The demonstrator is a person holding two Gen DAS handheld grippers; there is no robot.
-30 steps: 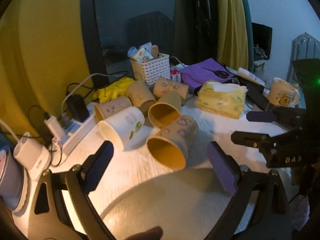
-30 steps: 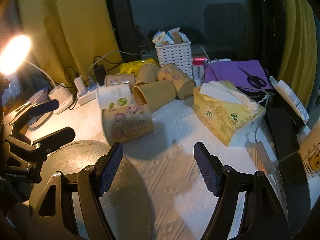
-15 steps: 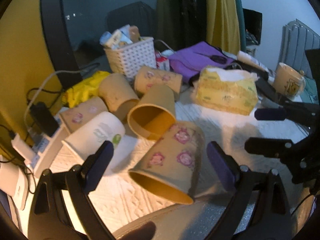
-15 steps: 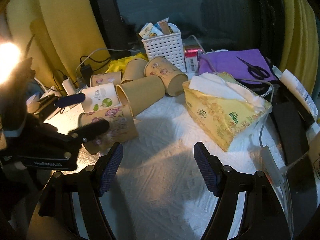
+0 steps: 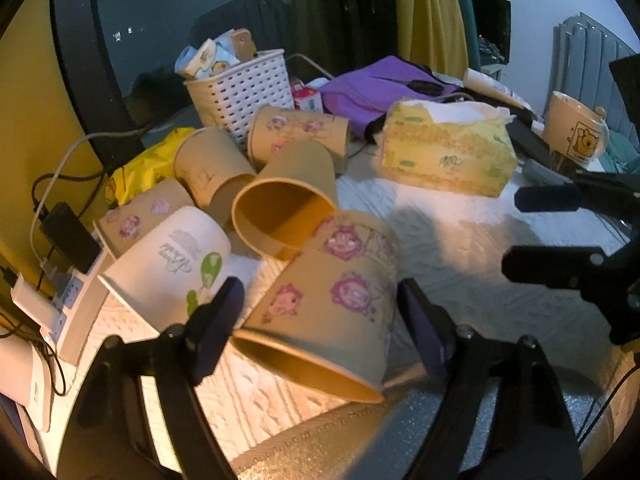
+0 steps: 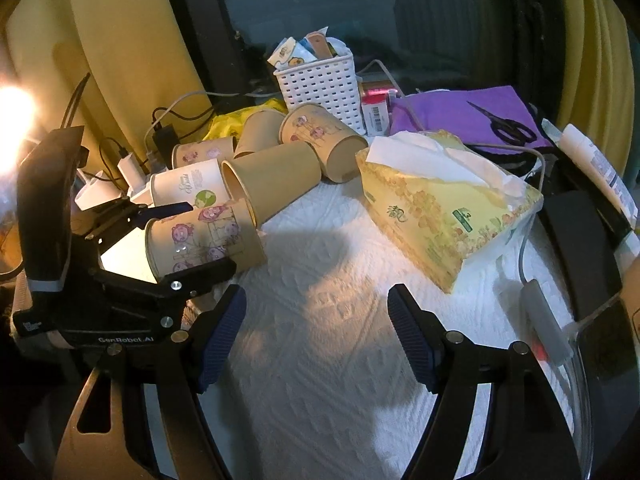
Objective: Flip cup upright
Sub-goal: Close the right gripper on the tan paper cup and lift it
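Note:
Several paper cups lie on their sides in a pile on the white cloth. The nearest, a tan cup with pink cartoon prints [image 5: 332, 300], lies with its mouth toward my left camera. My left gripper [image 5: 320, 320] is open, its fingers straddling this cup, one on each side; I cannot tell if they touch it. The same cup [image 6: 204, 236] shows in the right wrist view between the left gripper's fingers. My right gripper [image 6: 318, 336] is open and empty over bare cloth, to the right of the cup.
A white cup [image 5: 168, 260] and a plain tan cup [image 5: 284, 204] lie just behind the gripped-around cup. A yellow tissue pack [image 6: 444, 204], a white basket [image 6: 320, 80], a power strip [image 5: 68, 292], a mug [image 5: 572, 132] and purple cloth with scissors [image 6: 504, 124] surround the pile.
My left gripper has moved forward until its fingers straddle the pink-print cup, which now fills the left view. The right gripper has barely moved.

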